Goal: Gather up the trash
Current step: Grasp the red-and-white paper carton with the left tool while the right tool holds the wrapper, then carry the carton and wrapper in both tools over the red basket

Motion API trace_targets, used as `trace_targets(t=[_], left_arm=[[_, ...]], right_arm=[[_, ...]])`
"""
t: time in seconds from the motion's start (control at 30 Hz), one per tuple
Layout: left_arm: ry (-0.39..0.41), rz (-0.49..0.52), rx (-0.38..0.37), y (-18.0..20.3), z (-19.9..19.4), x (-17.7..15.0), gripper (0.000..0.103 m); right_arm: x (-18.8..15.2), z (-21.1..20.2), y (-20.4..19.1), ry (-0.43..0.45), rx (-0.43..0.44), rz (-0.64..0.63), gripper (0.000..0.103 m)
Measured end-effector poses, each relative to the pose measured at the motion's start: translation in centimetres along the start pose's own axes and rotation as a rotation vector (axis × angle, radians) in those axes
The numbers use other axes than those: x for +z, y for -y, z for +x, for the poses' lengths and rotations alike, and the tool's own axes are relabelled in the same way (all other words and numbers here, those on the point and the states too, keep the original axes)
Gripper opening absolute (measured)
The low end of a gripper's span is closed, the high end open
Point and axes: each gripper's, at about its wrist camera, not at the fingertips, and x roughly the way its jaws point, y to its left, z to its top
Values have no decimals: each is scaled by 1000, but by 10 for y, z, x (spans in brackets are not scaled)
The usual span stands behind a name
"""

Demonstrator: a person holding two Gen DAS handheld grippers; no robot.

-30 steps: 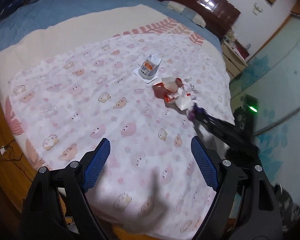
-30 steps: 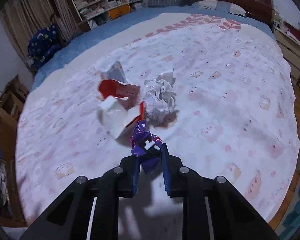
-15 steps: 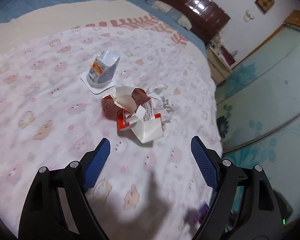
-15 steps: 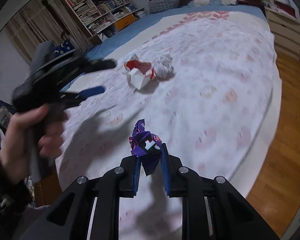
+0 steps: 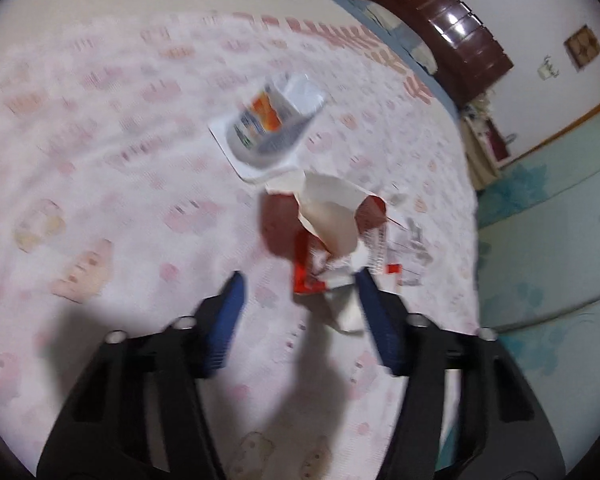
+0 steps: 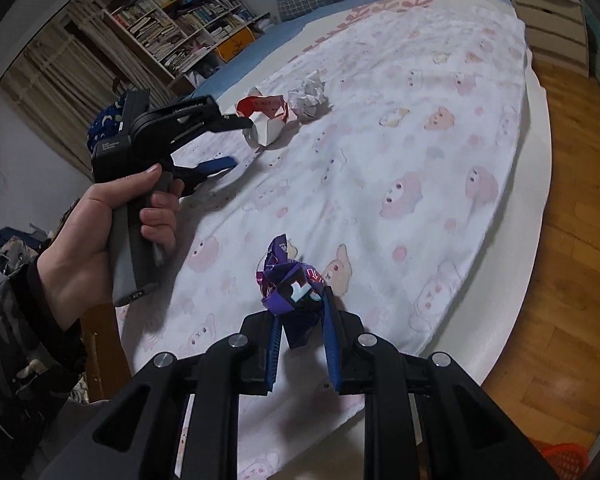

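My right gripper is shut on a crumpled purple wrapper and holds it above the near edge of the bed. My left gripper is open with its jaws either side of the near end of a torn red and white carton; it also shows in the right wrist view beside that carton. A white yogurt cup lies on its lid behind the carton. A crumpled paper ball lies to the carton's right.
The bed has a white blanket with pink animal prints. Wooden floor lies to the right of the bed. A bookshelf and a headboard stand far off. A red basket shows at the lower right.
My left gripper has moved in onto the red and white carton and its jaws have narrowed. My right gripper has drawn back from the trash pile with the purple wrapper.
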Motion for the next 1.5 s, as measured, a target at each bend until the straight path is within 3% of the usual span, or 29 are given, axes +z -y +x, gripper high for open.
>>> trace_targets(t=[0.03, 0.07, 0.1, 0.23, 0.3, 0.37, 0.5, 0.6, 0.7, 0.93, 1.27, 1.4, 1.5], left_arm=[[-2, 6, -13, 2, 0, -1, 39], [-4, 23, -29, 6, -1, -2, 26], [-9, 47, -40, 12, -1, -3, 23], [-50, 72, -42, 22, 9, -15, 24], [-44, 58, -37, 20, 12, -17, 32], [-48, 65, -29, 21, 17, -19, 33], [-40, 110, -45, 28, 22, -14, 52], [-38, 92, -43, 27, 24, -11, 51], [-48, 48, -14, 19, 27, -5, 32], [-54, 21, -41, 15, 21, -3, 26], [13, 89, 42, 36, -52, -14, 25], [72, 252, 30, 85, -98, -39, 25], [95, 359, -32, 129, -129, -72, 25]], right_arm=[[-1, -1, 1, -3, -3, 7, 20], [-1, -1, 2, -5, -5, 9, 20], [-3, -3, 2, -6, -6, 9, 20], [-9, -7, 1, -11, -8, 5, 20], [-11, -12, 1, -7, -9, 10, 20], [-13, -15, 0, -4, -9, 14, 20], [-17, -22, 2, -4, -11, 12, 20], [-21, -28, 8, -9, -19, 23, 20], [-23, -27, 13, -14, -23, 39, 20], [-24, -29, 13, -6, -25, 39, 20], [-25, -64, 15, 73, 15, 56, 20], [-22, -105, 24, 133, 8, 63, 20], [-25, -148, 35, 185, -6, 57, 20]])
